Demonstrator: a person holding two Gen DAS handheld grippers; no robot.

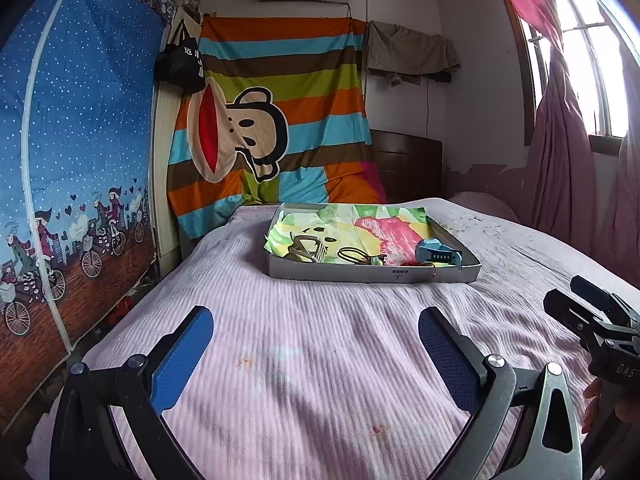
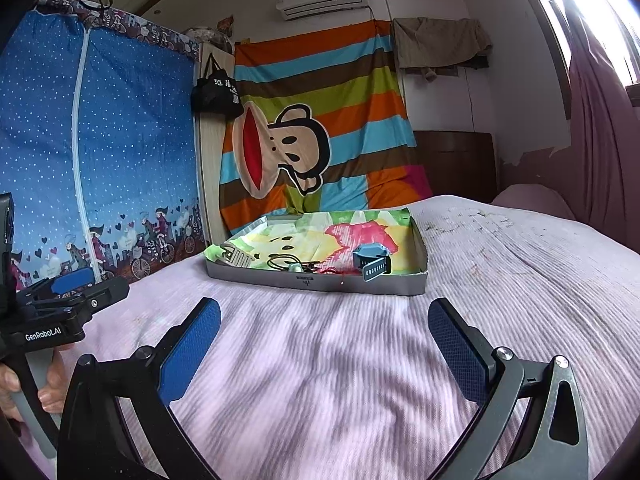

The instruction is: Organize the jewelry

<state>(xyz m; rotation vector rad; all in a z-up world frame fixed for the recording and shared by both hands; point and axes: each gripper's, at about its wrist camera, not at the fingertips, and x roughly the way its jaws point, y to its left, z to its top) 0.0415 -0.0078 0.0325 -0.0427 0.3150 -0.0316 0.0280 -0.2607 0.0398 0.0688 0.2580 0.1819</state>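
Jewelry: four or so pieces lie along the near wall of one tray, all inside it, on its lining.
Watch: one blue watch point(image 1: 436, 254) at the right end, strap pointing toward the near right corner.
Clip: one pale metal hair clip point(image 1: 306, 249) at the left end, well apart from the watch.
Cord loop: one dark cord loop point(image 1: 352, 256) between the two, with a small pale green bead point(image 2: 297, 267) just beside it (red thread near the watch is too small to make out).
Tray: one shallow grey tray point(image 1: 372, 274) lined with bright printed cloth, resting on the bed point(image 1: 320, 340).
Left gripper point(image 1: 316, 354): fingers spread wide, nothing between them, over bare pink bedspread and well short of the tray.
Right gripper point(image 2: 324, 350): also spread wide and empty, beside the left, short of the tray.
Hand: one hand point(image 2: 24, 390) grips the left handle.
Backdrop: one striped monkey-print sheet point(image 1: 276, 120) hangs beyond the bed.
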